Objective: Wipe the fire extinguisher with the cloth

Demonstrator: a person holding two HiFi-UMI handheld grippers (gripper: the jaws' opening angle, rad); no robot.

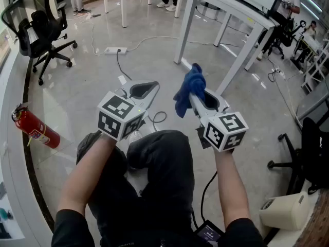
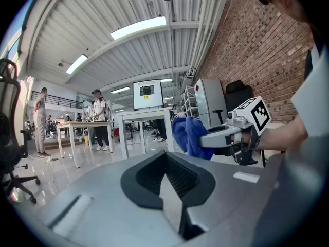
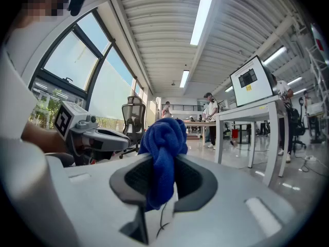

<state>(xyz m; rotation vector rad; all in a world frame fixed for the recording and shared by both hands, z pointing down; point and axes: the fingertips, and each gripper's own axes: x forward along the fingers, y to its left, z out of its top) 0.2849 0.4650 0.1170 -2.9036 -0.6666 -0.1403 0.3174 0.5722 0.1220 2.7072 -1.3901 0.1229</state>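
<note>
Fire extinguisher [image 1: 36, 129]: a red metal cylinder with a pale label, lying on its side on the glossy grey floor [image 1: 92, 91] at the far left of the head view, close to a dark curved strip along the floor's edge. Its long axis runs diagonally, with the black valve end toward the upper left and the base toward the lower right. It is well apart from both grippers. Cloth [image 1: 187, 89]: blue, soft and nappy, bunched into a knot-like wad that stands up out of the right gripper [image 1: 196, 95]. The jaws are clamped on its lower folds, and a loose thread hangs beneath in the right gripper view. Left gripper [image 1: 144, 89]: smooth grey shells with black ribbed pads set round an oval hollow. The jaws stand slightly apart with nothing between them. Both grippers are held nearly level above the person's dark-trousered knees, and each carries a cube with square markers. Beyond them are a black office chair [image 1: 38, 32] at upper left and a white power strip [image 1: 115, 50] with its cable on the floor.
</note>
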